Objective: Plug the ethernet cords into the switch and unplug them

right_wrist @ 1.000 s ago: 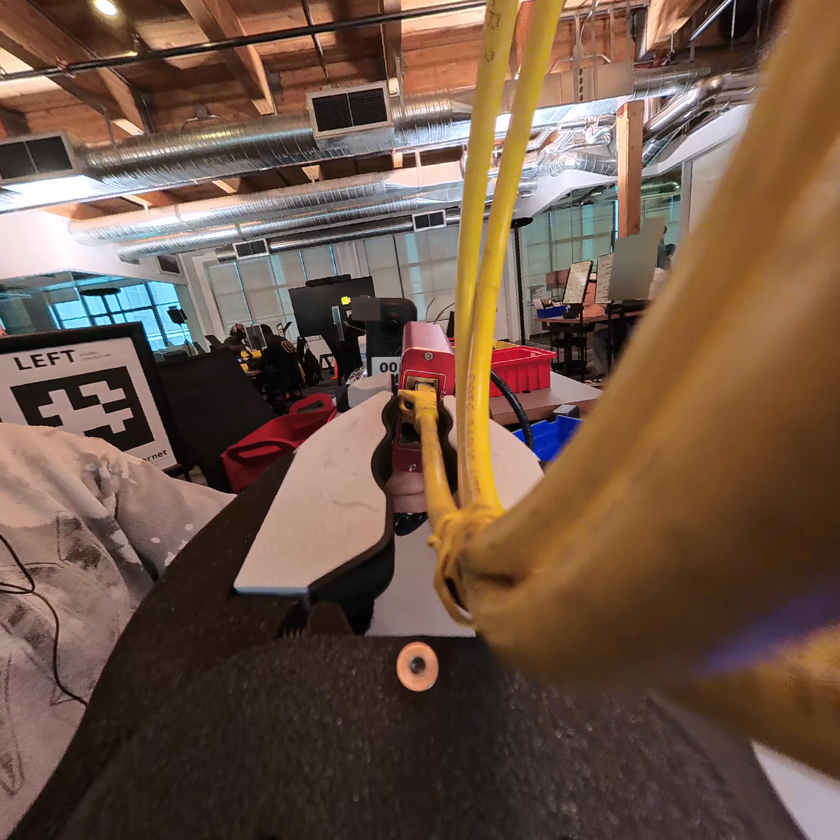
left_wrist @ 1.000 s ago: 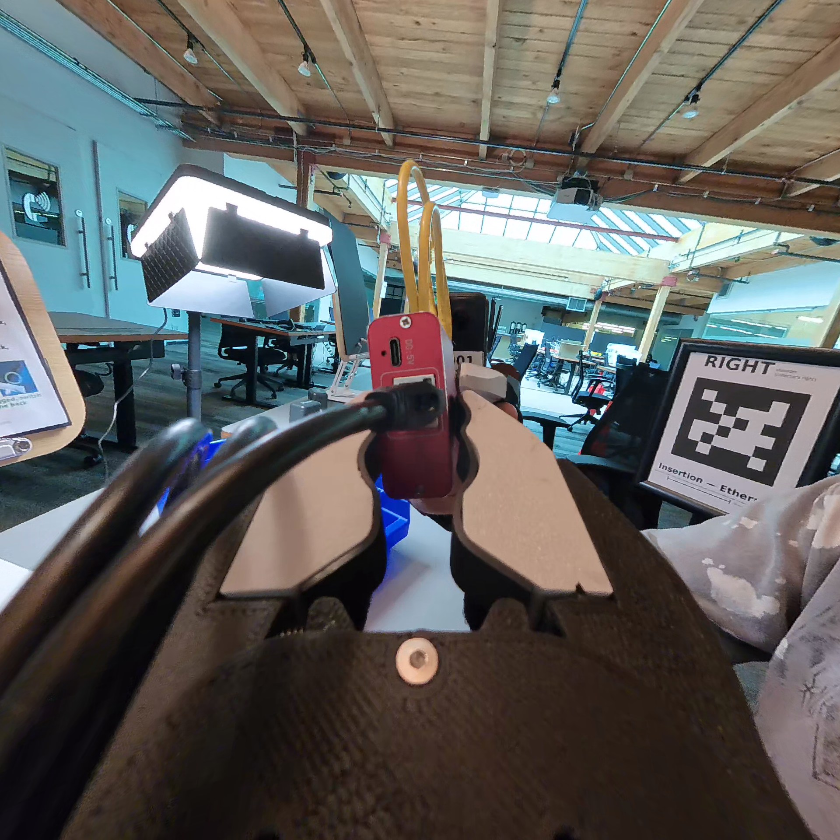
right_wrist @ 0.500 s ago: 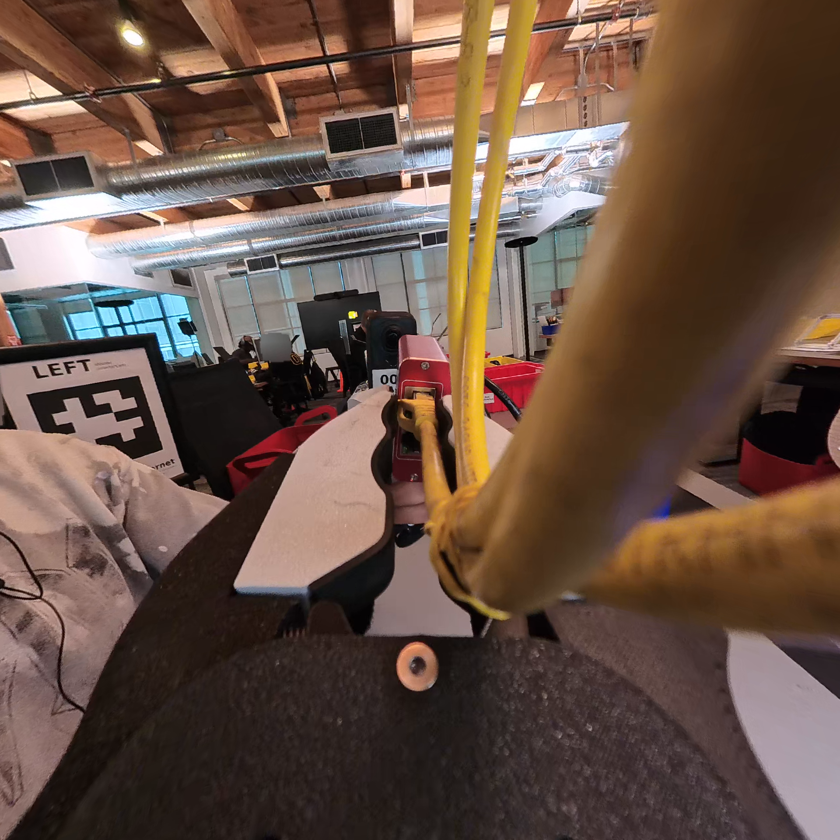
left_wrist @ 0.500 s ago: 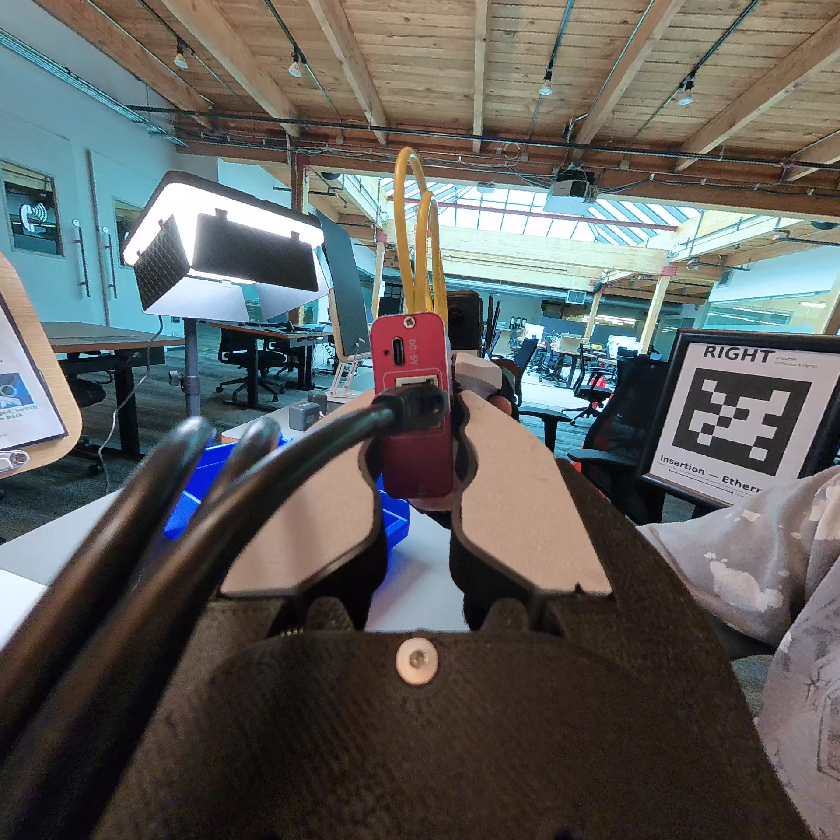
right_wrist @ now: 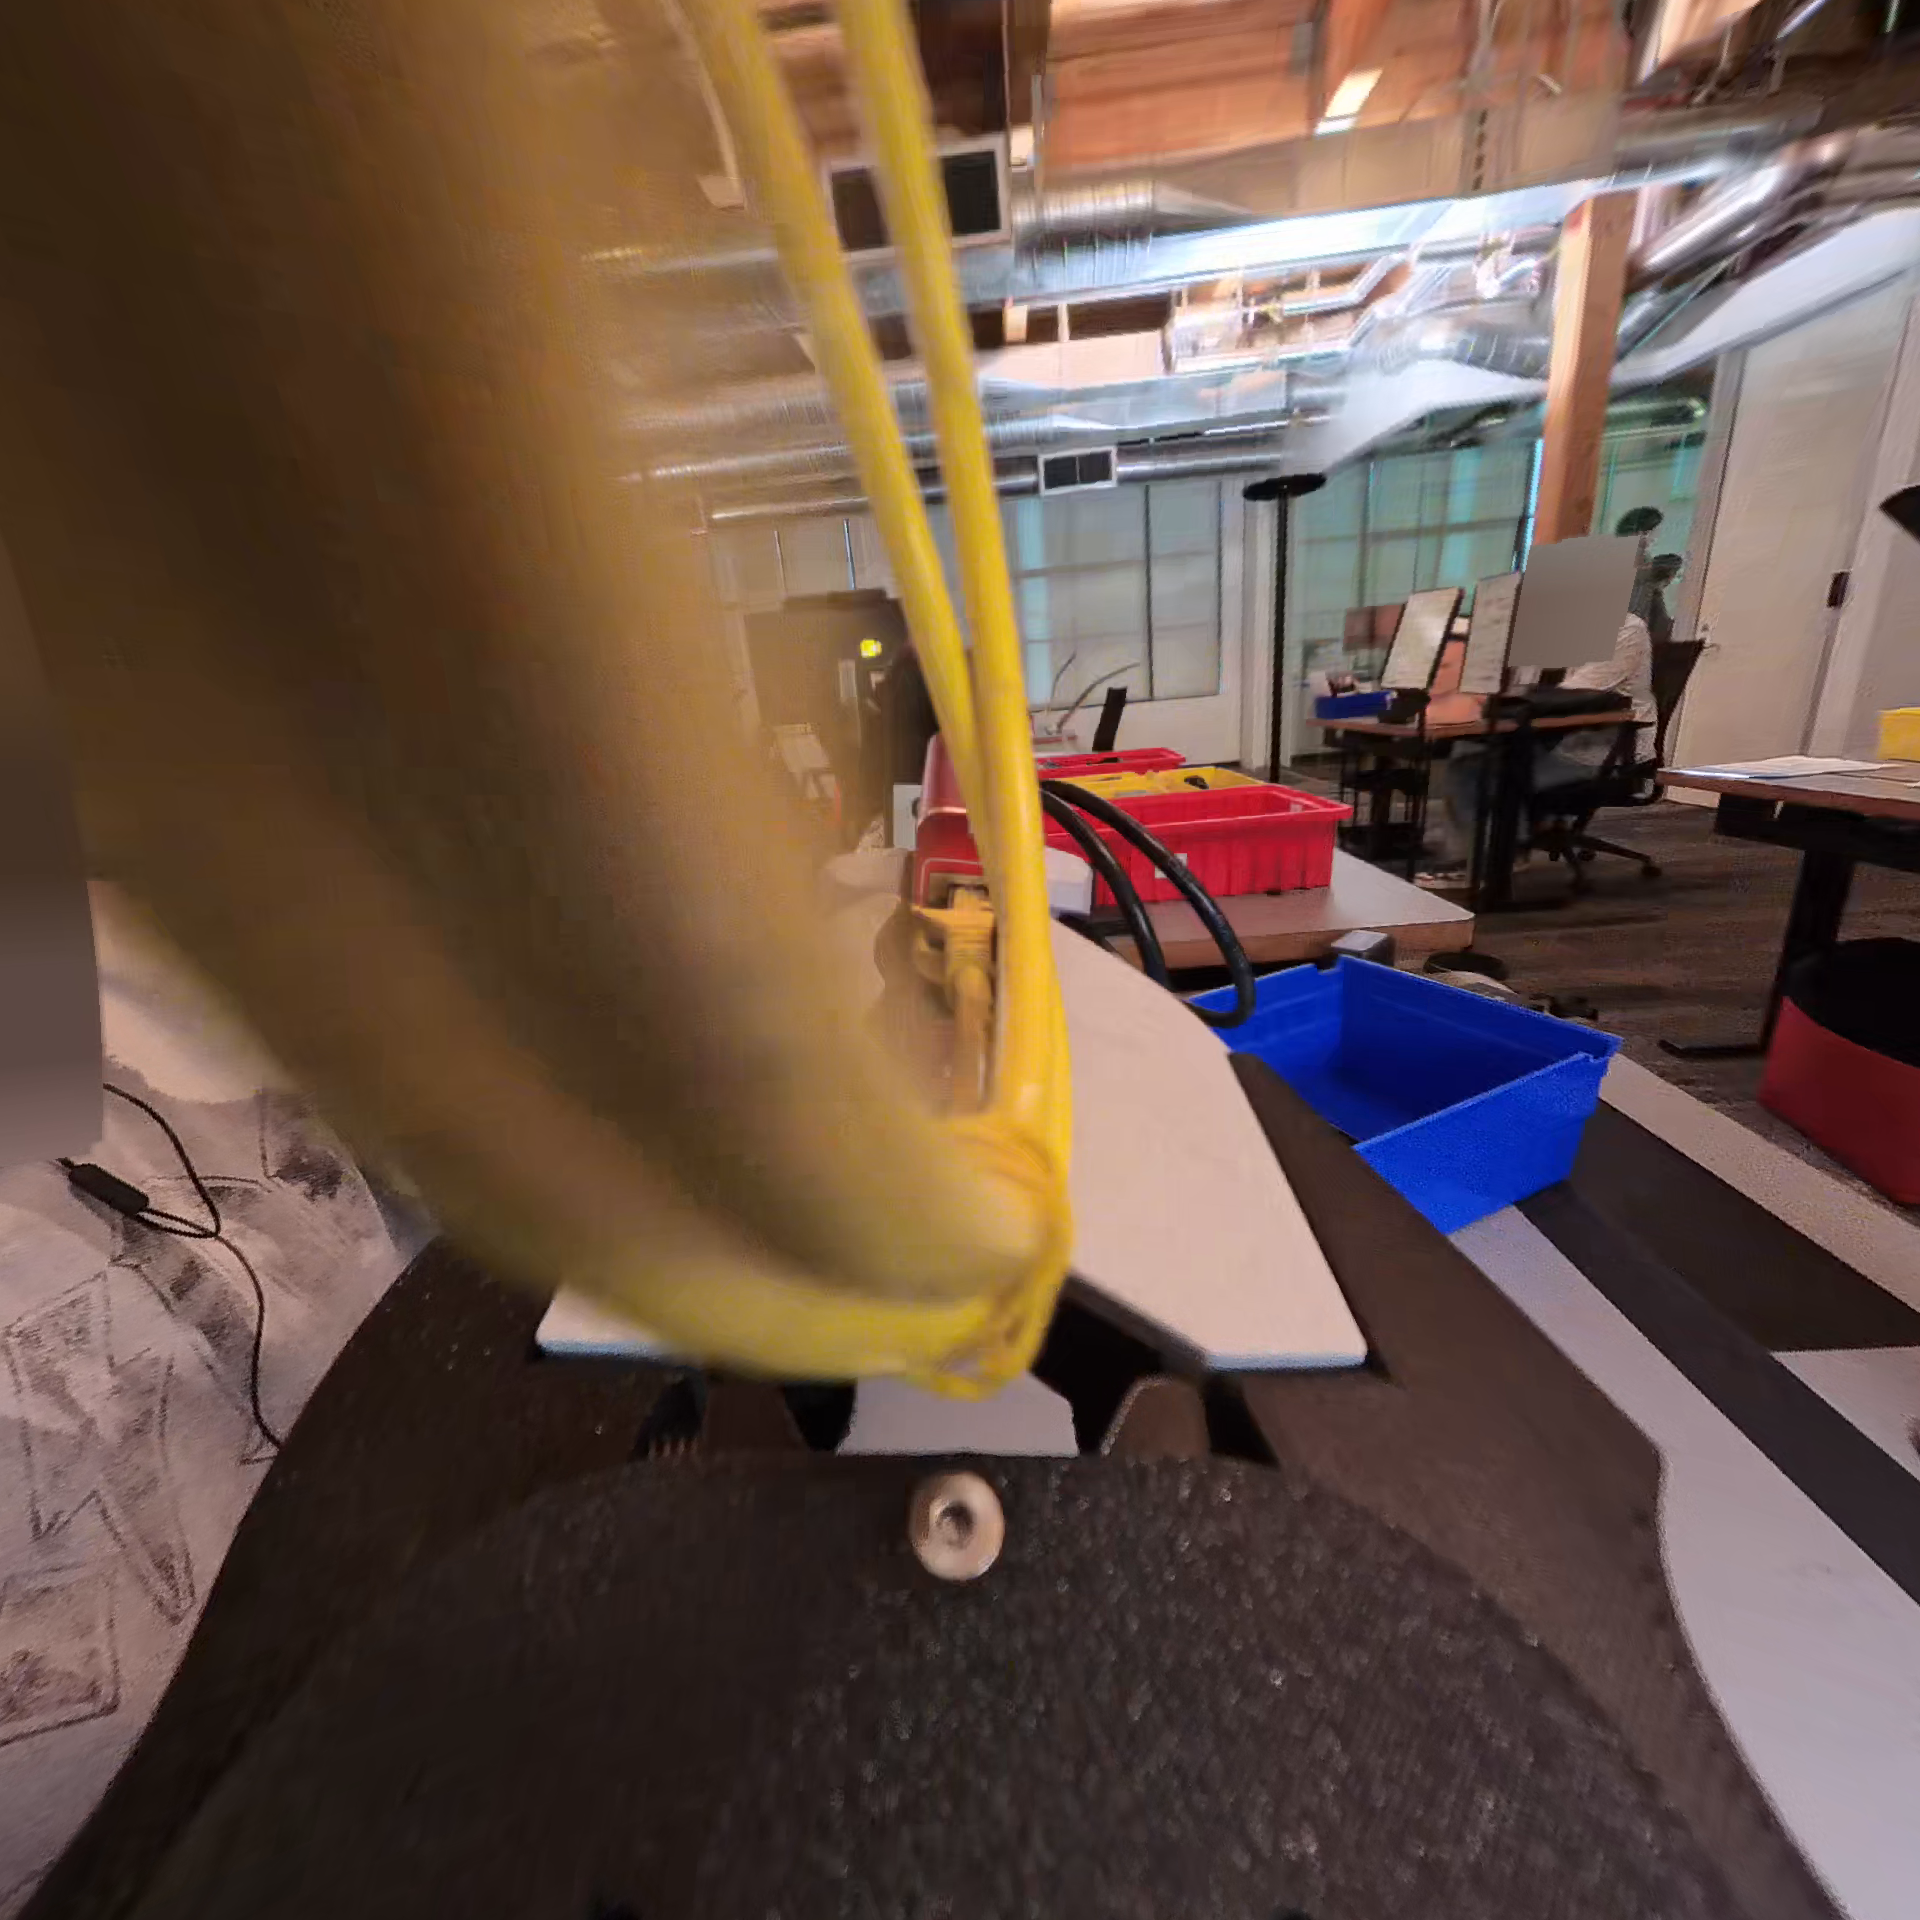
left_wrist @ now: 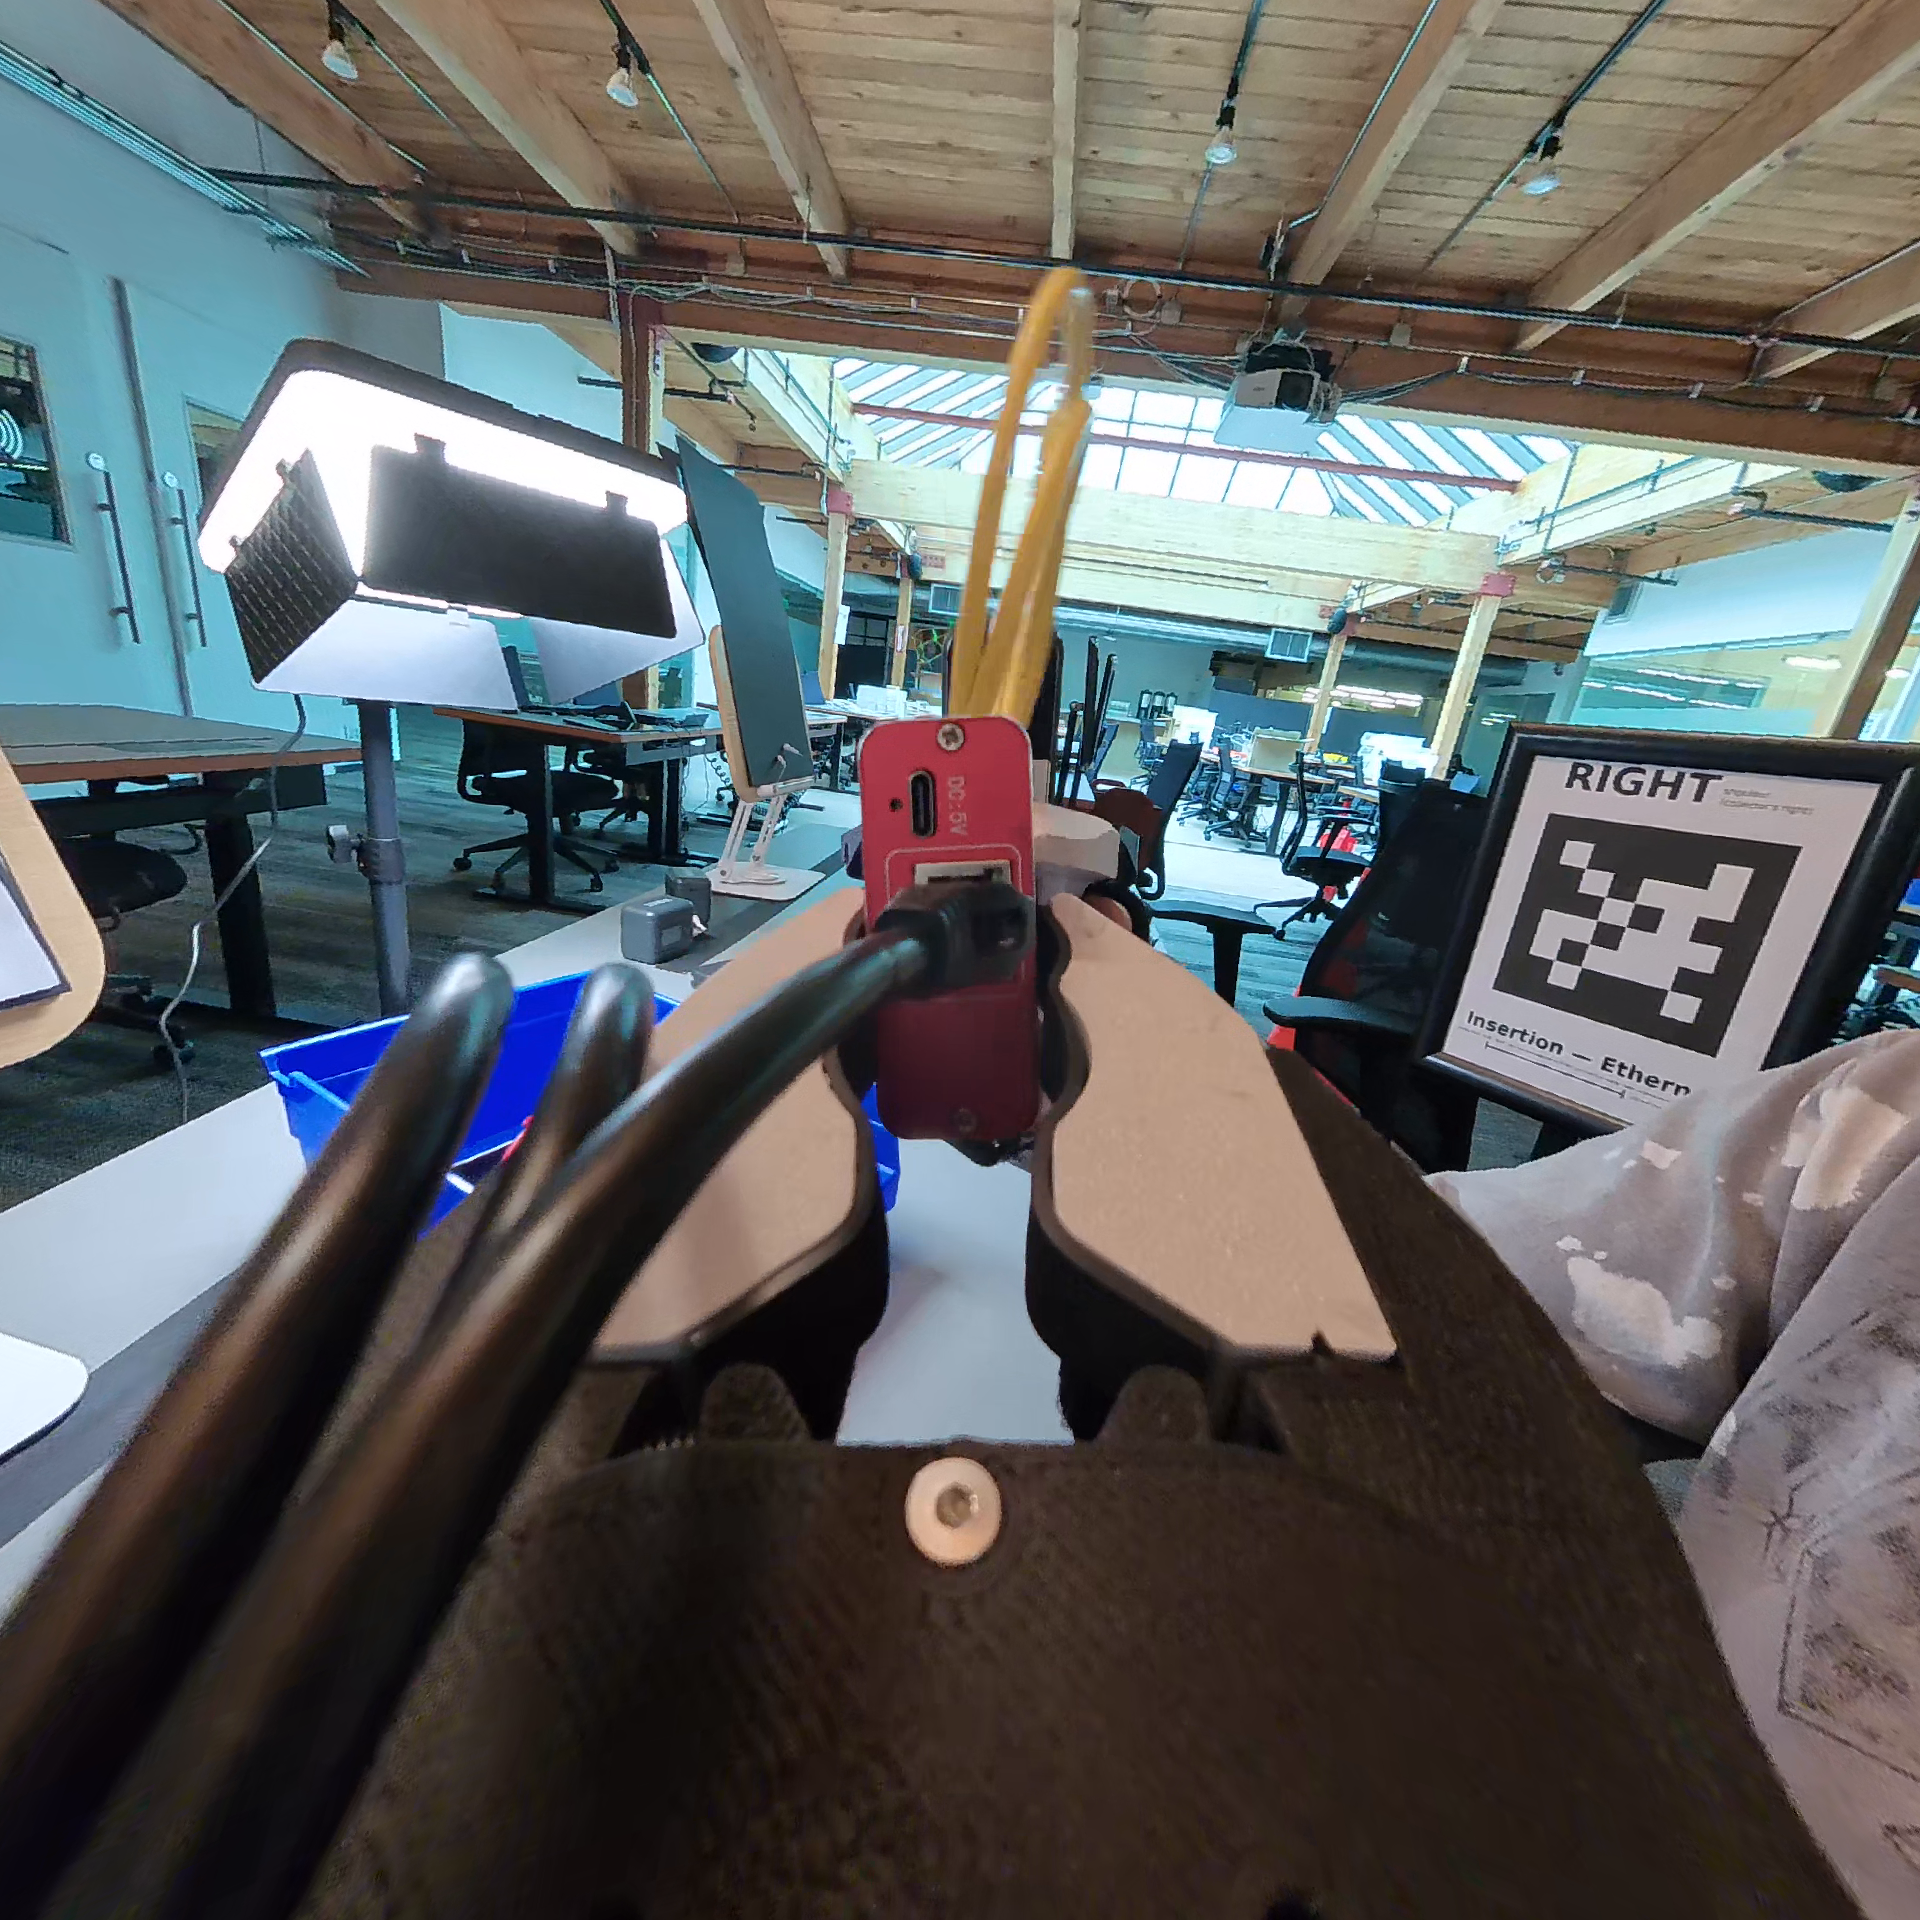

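Over the white counter (left_wrist: 125,1236), the left hand-held gripper (left_wrist: 951,997) clamps the red switch (left_wrist: 951,914); black cord (left_wrist: 727,1049) plugged at 12 o'clock. The right hand-held gripper (right_wrist: 961,997) is masked by the yellow cord (right_wrist: 966,935); its grip cannot be told.

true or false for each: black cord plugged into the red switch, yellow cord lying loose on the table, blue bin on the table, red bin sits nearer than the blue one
1. The black cord is plugged into the red switch. True.
2. The yellow cord lies loose on the table. False: its plug sits in the switch's other end, loops standing up.
3. A blue bin sits on the table. True.
4. The red bin is nearer than the blue one. False: it is farther back.
5. The left hand-held gripper is empty. False: it is shut on the switch.
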### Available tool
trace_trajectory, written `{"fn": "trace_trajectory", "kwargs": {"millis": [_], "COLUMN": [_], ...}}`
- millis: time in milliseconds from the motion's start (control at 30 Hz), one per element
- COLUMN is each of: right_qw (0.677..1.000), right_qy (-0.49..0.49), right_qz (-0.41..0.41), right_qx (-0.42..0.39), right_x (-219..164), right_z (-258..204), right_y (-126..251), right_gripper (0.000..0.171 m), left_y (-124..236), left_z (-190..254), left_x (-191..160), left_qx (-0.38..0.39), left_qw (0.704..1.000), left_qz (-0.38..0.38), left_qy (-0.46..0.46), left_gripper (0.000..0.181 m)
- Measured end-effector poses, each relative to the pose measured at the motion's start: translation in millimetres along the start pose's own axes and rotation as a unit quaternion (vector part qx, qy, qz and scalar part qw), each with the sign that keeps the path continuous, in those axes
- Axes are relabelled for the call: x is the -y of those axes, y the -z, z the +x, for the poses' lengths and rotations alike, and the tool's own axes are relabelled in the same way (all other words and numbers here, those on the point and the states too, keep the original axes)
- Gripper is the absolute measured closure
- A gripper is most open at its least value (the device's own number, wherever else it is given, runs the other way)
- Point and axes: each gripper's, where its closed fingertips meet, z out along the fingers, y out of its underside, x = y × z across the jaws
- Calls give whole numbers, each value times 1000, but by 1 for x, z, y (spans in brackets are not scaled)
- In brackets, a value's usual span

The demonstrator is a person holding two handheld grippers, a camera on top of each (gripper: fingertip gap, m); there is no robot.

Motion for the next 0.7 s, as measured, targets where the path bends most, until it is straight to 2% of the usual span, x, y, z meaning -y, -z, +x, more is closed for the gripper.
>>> {"fn": "trace_trajectory", "kwargs": {"millis": [33, 200, 333, 567, 700], "right_qw": [1000, 1000, 995, 992, 991], "right_qy": [2, 23, 81, 76, 84], "right_qz": [-1, -5, -22, 16, 4], "right_qx": [2, -8, -63, -97, -100], "right_x": [0, -1, 2, 3, -1], "right_z": [-1, 1, 8, 20, 24], "right_y": [0, 1, -1, -4, -2], "right_gripper": [157, 156, 160, 159, 159], "left_y": [0, -1, 1, 2, 2], "left_z": [0, 0, -2, -8, -12], "left_x": [0, 0, 3, 5, 3], "left_qx": [0, 9, 36, 96, 97], "left_qw": [1000, 1000, 999, 990, 990], "left_qz": [-2, -5, 9, 50, 42], "left_qy": [-2, -6, -35, -87, -95], "left_gripper": [154, 153, 154, 153, 154]}}
